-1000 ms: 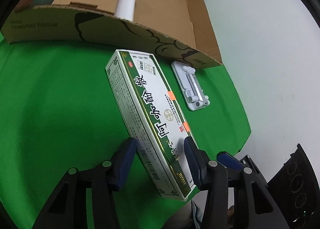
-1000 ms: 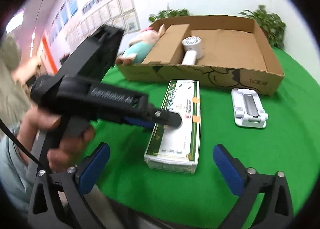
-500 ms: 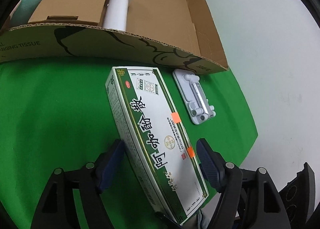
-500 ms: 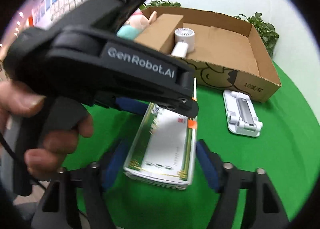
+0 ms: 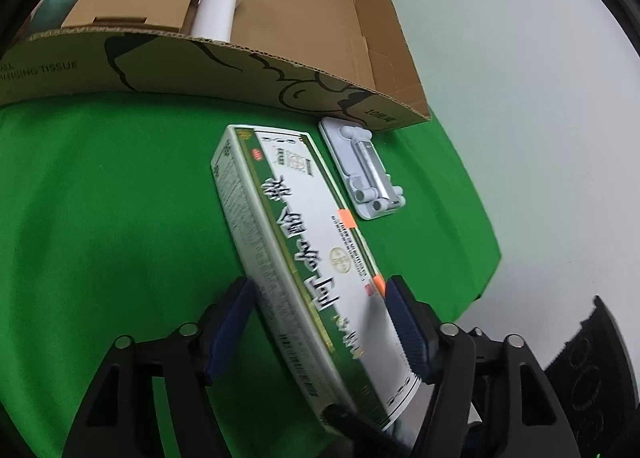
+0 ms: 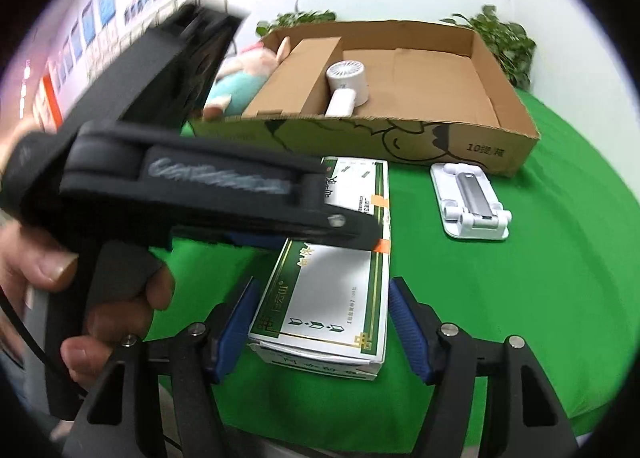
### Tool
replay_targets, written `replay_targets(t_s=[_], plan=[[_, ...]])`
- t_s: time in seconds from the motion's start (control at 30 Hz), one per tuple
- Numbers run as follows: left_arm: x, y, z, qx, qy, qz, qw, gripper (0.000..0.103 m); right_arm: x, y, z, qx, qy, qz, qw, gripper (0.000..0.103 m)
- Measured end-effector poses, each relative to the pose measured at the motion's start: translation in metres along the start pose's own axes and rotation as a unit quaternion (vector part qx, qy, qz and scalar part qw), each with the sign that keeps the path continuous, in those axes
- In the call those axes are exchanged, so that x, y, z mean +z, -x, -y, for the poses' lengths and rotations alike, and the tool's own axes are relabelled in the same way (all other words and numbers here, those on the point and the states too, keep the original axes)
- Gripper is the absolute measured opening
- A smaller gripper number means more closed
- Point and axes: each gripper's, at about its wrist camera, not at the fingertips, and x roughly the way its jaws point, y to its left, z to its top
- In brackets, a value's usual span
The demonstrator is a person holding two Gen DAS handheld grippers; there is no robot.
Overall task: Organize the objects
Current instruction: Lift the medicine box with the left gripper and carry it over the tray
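Note:
A long white and green carton (image 5: 304, 254) with Chinese writing lies on the green cloth; in the left wrist view it looks tilted. My left gripper (image 5: 316, 330) is shut on its middle, blue pads against both long sides. In the right wrist view the carton (image 6: 332, 290) has its near end between the blue pads of my right gripper (image 6: 322, 332), which stand beside it with small gaps. The left gripper body (image 6: 192, 194) crosses over the carton there.
An open cardboard box (image 6: 516, 146) stands behind, holding a white hand fan (image 6: 346, 88) and a plush toy (image 6: 240, 82). A white folded phone stand (image 6: 470, 202) lies on the cloth right of the carton. The cloth's edge (image 5: 480, 266) is close on the right.
The left gripper closed onto the carton and moved forward along it. The right gripper moved in and narrowed around the carton's near end.

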Motion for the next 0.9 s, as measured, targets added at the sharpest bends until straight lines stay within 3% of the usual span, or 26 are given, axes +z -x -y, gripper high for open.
replay_targets(t_s=[0.1, 0.3, 0.43, 0.67, 0.9], plan=[[0.001, -0.005, -0.006, -0.027, 0.026, -0.010, 0.9992, 0.057, 0.002, 0.003, 0.014, 0.033, -0.048, 0.001, 0.998, 0.065], [-0.005, 0.010, 0.001, -0.033, 0.005, 0.013, 0.9994, 0.049, 0.001, 0.007, 0.010, 0.014, -0.032, 0.011, 0.999, 0.065], [-0.001, 0.034, 0.015, -0.049, -0.018, 0.046, 0.9976, 0.049, 0.010, 0.024, -0.001, -0.013, 0.012, 0.051, 0.999, 0.065], [0.041, 0.091, 0.074, -0.024, -0.123, 0.131, 0.9835, 0.047, 0.061, 0.048, 0.000, -0.033, 0.048, 0.139, 0.989, 0.065], [0.094, 0.130, 0.099, -0.020, -0.160, 0.177, 0.9710, 0.047, 0.126, 0.051, 0.008, -0.037, 0.078, 0.188, 0.978, 0.065]])
